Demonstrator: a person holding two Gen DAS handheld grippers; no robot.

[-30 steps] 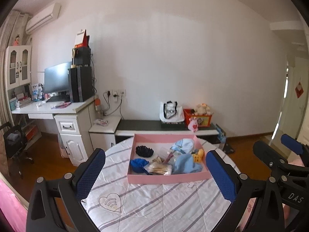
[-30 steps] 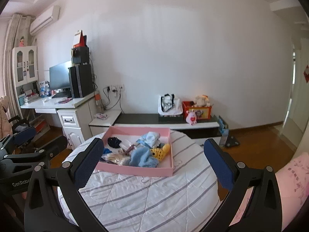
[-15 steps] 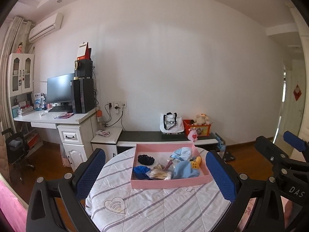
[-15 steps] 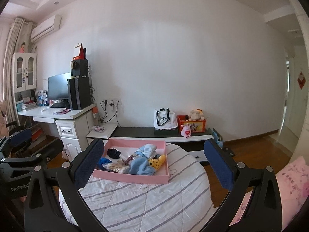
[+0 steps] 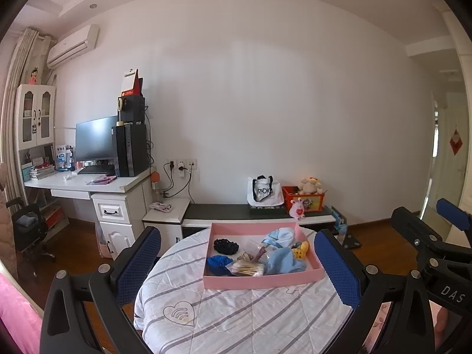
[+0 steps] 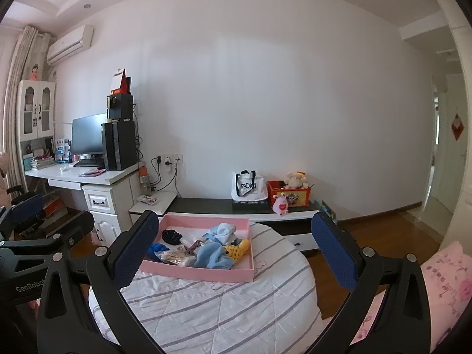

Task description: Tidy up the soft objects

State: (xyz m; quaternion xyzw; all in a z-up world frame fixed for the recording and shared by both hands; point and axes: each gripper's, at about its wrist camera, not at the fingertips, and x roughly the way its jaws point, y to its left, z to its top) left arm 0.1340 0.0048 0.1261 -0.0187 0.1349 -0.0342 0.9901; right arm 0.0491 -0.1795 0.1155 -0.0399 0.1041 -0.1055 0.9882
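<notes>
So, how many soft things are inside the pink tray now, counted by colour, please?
In the pink tray, as far as both views show:
Black: 1, black scrunchie
Dark blue: 1, blue scrunchie
Light blue: 2, light blue cloth and pale blue hat
Yellow: 1, yellow plush toy
Total: 5; the clear packet is not counted, and more may be hidden.

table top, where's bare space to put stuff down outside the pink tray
Free: the striped quilted cover between the pink tray and the near edge, and right of the tray in the right wrist view. Crowded: inside the tray, except near the black scrunchie.
</notes>
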